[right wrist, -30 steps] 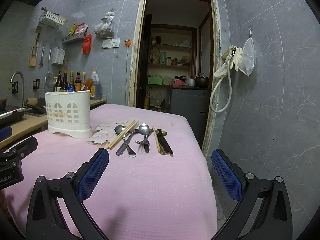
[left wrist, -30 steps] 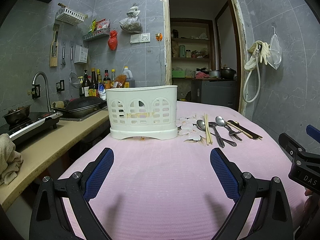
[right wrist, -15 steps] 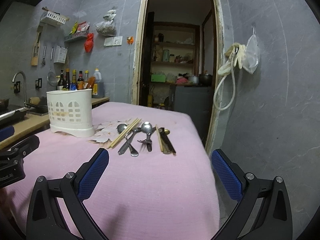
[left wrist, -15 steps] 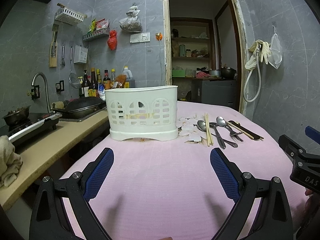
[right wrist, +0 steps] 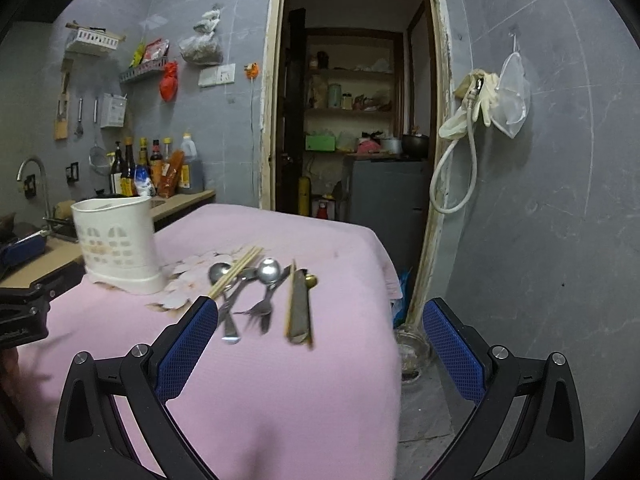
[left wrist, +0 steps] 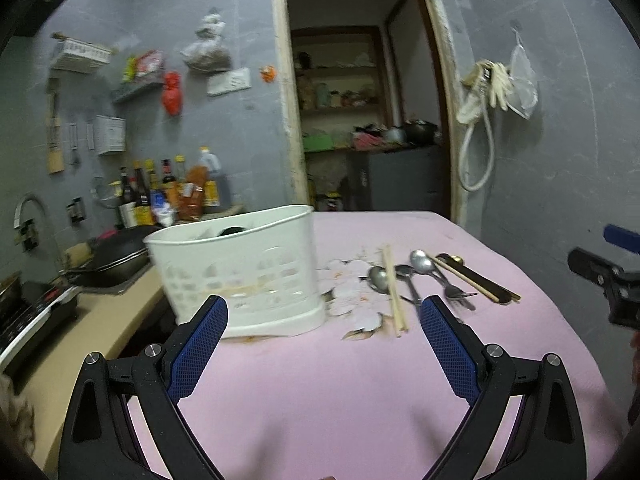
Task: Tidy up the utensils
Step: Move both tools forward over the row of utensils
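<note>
Task not started: chopsticks (right wrist: 236, 270), spoons (right wrist: 269, 270) and fork (right wrist: 258, 310) lie mid-frame on the desk (right wrist: 300, 380), beside the white utensil holder (right wrist: 116, 246). Left claw (left wrist: 322, 344) and right claw (right wrist: 320, 344) are both wide, empty.

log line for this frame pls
phase: approach | left gripper: open, empty | right gripper: open, empty | utensils: on pink cloth | caddy: upright

Holder (left wrist: 240, 272) interior mostly hidden

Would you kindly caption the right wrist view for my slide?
Open right gripper faces spoons, fork and chopsticks beside a white caddy.
</note>
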Available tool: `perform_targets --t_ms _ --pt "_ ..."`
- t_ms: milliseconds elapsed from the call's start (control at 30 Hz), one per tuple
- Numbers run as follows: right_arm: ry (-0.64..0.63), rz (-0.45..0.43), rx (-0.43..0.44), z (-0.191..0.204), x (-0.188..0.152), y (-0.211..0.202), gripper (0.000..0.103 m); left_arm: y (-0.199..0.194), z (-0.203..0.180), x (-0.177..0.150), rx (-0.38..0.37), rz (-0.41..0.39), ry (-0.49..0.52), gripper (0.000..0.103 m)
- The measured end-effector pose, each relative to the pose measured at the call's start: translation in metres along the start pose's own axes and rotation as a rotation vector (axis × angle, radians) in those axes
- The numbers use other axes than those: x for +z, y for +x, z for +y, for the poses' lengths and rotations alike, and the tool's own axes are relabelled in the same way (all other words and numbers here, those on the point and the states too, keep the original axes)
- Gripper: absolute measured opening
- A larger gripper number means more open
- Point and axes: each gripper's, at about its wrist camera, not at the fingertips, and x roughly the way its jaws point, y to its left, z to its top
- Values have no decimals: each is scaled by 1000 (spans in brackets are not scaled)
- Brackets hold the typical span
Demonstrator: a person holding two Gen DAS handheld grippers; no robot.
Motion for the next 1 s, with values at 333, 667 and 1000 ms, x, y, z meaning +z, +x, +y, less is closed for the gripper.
perform_targets --t_ms 333,667,1000 --pt "0 206 109 -34 18 69 103 62 -23 26 -136 175 35 94" --pt "-50 368 194 -49 27 140 71 118 -37 42 -151 232 73 61" --pt "-120 471 257 -48 28 190 43 181 -32 40 -126 393 23 33"
